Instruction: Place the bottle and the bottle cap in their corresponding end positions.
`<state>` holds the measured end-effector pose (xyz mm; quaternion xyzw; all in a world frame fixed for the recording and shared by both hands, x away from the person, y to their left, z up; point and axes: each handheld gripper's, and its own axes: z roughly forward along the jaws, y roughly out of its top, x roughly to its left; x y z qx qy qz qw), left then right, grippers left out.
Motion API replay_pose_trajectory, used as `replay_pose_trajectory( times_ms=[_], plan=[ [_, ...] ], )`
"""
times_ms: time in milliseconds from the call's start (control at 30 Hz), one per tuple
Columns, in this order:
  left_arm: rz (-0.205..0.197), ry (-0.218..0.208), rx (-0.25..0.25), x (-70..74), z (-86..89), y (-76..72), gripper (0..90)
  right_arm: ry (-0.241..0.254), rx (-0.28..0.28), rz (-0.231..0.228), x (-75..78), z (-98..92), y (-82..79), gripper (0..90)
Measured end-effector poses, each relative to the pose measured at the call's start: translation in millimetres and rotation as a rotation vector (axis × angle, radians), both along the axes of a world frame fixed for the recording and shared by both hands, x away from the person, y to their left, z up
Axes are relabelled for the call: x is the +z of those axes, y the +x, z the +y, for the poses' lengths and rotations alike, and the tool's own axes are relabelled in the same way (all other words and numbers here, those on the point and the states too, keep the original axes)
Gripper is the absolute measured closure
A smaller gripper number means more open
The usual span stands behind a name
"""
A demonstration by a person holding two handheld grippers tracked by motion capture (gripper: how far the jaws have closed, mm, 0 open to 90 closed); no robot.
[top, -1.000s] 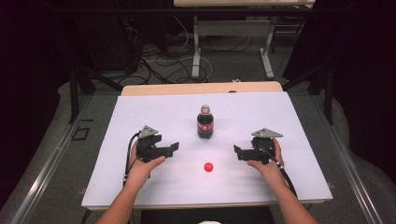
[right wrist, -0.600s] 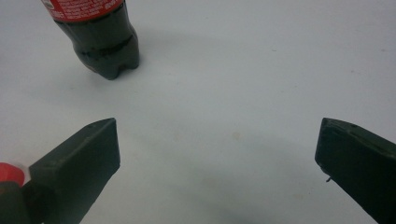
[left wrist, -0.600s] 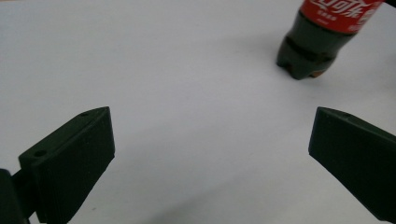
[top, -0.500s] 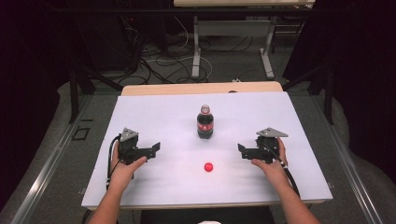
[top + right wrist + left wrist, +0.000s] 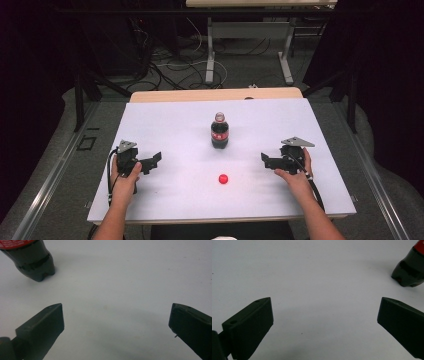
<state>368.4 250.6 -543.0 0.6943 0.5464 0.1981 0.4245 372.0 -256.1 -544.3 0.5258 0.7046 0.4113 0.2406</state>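
While both grippers sit low over the white tabletop (image 5: pixel 165 125), neither one holds anything. The left gripper (image 5: pixel 156 160), gripped by the person's left hand (image 5: pixel 125 175), has its two black jaws spread wide; they have just been opening, and only bare tabletop lies between them in the left gripper view. Seen from above, its jaws point toward the cola bottle (image 5: pixel 219 131), which stands well apart from it, and the bottle's dark base appears at the upper right corner of the left gripper view (image 5: pixel 409 270). The right gripper (image 5: pixel 266 161), in the person's right hand (image 5: pixel 295 172), also has its jaws spread wide with nothing between them but tabletop. It too points inward toward the cola bottle, whose base and red label edge show at the upper left of the right gripper view (image 5: pixel 30 257). The cola bottle stands upright, uncapped as far as can be told, roughly midway between the two grippers and farther from the person. Its small red cap (image 5: pixel 223 178) lies on the tabletop on the near side of the bottle, apart from it, and between the two grippers.
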Motion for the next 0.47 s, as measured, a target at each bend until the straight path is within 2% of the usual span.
replay_pose_trajectory(
  times_ms=[67,467],
  plan=[
    [-0.001,-0.003,0.011,-1.2,1.6,0.1,0.5,0.015,-0.011,0.01,0.0,-1.3,-0.2,0.0],
    [0.01,0.004,0.039,-4.6,7.0,1.8,0.5,0.007,-0.023,0.019,-4.8,-6.5,2.3,0.0]
  ],
)
